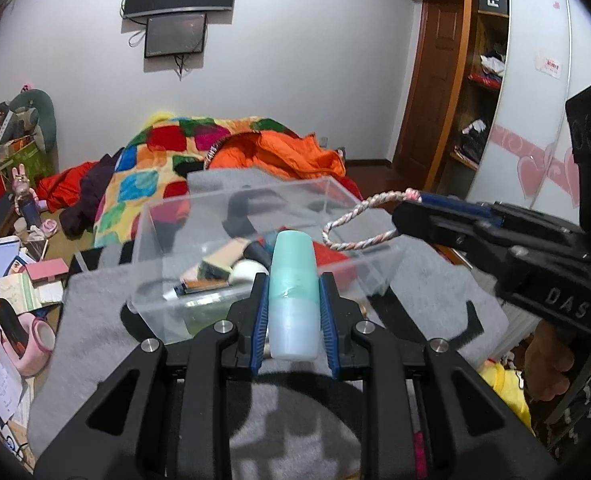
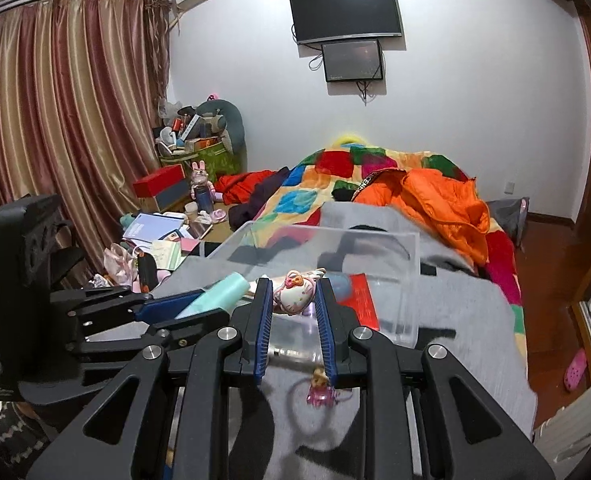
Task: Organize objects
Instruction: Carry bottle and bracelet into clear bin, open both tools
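My left gripper (image 1: 293,280) is shut on a pale teal bottle (image 1: 294,292) and holds it just in front of a clear plastic box (image 1: 223,216) on the grey cloth (image 1: 95,320). The box holds several small items. My right gripper (image 2: 293,288) is shut on a white Hello Kitty charm (image 2: 293,300); its braided cord loop (image 1: 355,220) hangs over the box's right rim in the left wrist view. A small pink figure (image 2: 319,390) dangles below the right fingers. The left gripper and bottle (image 2: 215,294) show at left in the right wrist view.
A bed with a patchwork blanket (image 1: 155,176) and an orange jacket (image 2: 443,204) lies behind the box. Clutter of books, boxes and toys (image 2: 163,232) covers the floor at left. Curtains (image 2: 55,120) hang at left, wooden shelves (image 1: 475,100) stand at right.
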Action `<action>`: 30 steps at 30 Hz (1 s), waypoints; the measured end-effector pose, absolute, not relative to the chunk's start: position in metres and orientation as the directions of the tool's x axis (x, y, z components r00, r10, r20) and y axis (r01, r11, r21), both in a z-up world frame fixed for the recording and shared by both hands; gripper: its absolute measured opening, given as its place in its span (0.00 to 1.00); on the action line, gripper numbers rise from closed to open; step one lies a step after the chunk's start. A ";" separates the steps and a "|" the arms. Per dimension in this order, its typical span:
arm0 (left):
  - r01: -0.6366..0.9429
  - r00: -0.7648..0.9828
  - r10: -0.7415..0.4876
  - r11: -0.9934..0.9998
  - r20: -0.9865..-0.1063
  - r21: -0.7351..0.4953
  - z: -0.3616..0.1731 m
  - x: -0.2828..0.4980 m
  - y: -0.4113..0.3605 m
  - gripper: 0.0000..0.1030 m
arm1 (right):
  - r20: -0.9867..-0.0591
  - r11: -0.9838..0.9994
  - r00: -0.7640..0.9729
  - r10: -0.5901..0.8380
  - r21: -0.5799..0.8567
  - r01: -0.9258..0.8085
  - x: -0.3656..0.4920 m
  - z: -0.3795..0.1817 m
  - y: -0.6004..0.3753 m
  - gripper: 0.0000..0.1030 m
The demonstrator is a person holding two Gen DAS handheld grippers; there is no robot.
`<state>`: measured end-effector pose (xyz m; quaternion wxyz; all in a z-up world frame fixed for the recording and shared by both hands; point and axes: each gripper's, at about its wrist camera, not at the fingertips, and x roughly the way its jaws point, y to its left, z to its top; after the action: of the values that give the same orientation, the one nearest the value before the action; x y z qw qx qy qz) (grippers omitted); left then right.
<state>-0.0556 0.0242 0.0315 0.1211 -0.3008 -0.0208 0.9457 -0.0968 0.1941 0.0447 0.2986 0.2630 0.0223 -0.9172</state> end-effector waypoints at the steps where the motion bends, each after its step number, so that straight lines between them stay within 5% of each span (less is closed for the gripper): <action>1: -0.214 -0.793 0.239 -0.971 -0.560 -0.111 0.033 -0.058 0.023 0.23 | -0.496 -0.821 -0.684 -0.534 0.113 0.559 -0.099 0.045 0.192 0.19; 30: -0.101 -0.721 0.197 -0.978 -0.664 -0.181 -0.015 -0.149 -0.013 0.23 | -0.662 -0.838 -0.559 -0.498 0.202 0.508 -0.184 -0.021 0.162 0.19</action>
<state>-0.1493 -0.0129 -0.0147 0.0805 -0.3644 -0.0660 0.9254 -0.1838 0.1620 -0.0214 0.2849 0.3731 0.0063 -0.8829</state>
